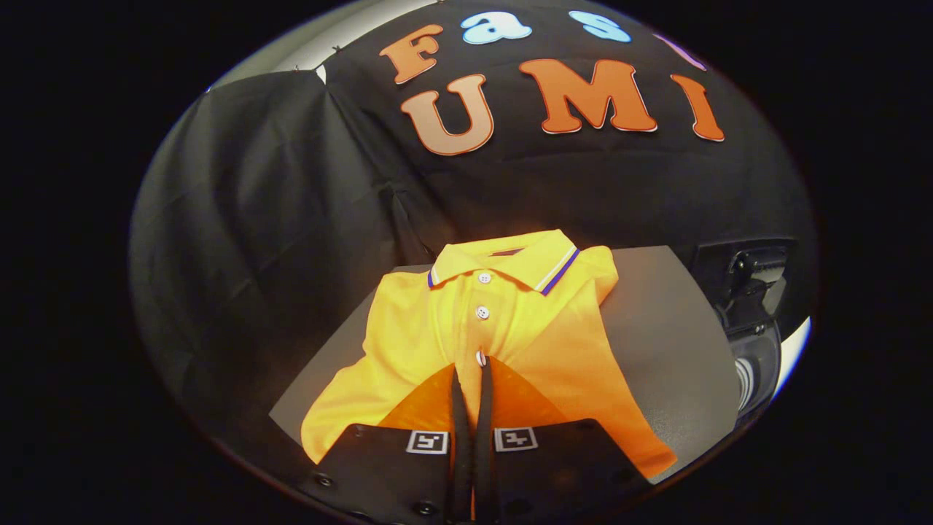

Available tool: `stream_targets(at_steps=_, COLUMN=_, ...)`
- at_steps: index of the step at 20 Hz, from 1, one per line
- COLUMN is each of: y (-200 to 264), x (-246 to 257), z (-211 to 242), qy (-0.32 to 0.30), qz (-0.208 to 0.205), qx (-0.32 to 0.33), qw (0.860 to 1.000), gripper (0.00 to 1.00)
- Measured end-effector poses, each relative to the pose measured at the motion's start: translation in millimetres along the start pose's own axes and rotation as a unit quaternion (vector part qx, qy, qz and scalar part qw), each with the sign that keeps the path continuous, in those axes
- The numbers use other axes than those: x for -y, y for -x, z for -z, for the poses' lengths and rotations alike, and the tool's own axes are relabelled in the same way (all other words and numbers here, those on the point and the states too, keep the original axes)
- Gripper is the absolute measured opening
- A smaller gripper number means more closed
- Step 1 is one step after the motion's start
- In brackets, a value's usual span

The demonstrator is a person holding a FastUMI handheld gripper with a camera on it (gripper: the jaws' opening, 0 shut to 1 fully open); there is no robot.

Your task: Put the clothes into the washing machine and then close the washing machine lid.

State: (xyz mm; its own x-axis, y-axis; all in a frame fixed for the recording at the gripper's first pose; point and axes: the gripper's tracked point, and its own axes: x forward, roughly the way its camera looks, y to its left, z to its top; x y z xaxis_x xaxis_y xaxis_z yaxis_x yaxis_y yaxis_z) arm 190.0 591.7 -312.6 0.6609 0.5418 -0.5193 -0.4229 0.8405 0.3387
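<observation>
Gripper (472, 375) nearest, fingers drawn almost together, a thin slit between them. Tips sit over the front placket of the yellow polo shirt (510, 328), at the lowest button. Fabric bulges to either side of the fingers; looks like a pinch on the cloth, but whether both fingers actually press on it I cannot tell.

Polo shirt lies folded on a grey table (656, 328), collar at the far end, blue-and-white trim on the collar edge, three white buttons in a line running toward the fingers. Shirt body spreads left and right of the gripper, near hem at the table's near edge.

Far right, beyond the table's right edge: a dark appliance with a latch-like fitting, and below it a rounded glassy part (754, 357). Probably the washing machine; door state not readable.

Progress, as judged: early. Shirt rests on the table, nothing loaded. Remaining: lift the shirt, carry it right to the machine, put it in, close the lid.
</observation>
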Motion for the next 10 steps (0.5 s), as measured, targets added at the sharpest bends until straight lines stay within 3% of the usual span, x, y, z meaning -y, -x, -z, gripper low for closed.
stream_targets(at_steps=5, y=8.8, x=-2.3, z=-10.6, qy=0.047, qz=0.024, qx=0.069, qw=0.996, gripper=0.09)
stream_targets(at_steps=10, y=47.2, x=-7.9, z=-39.3, qy=0.035, qz=-0.006, qx=0.161, qw=0.986, gripper=0.09)
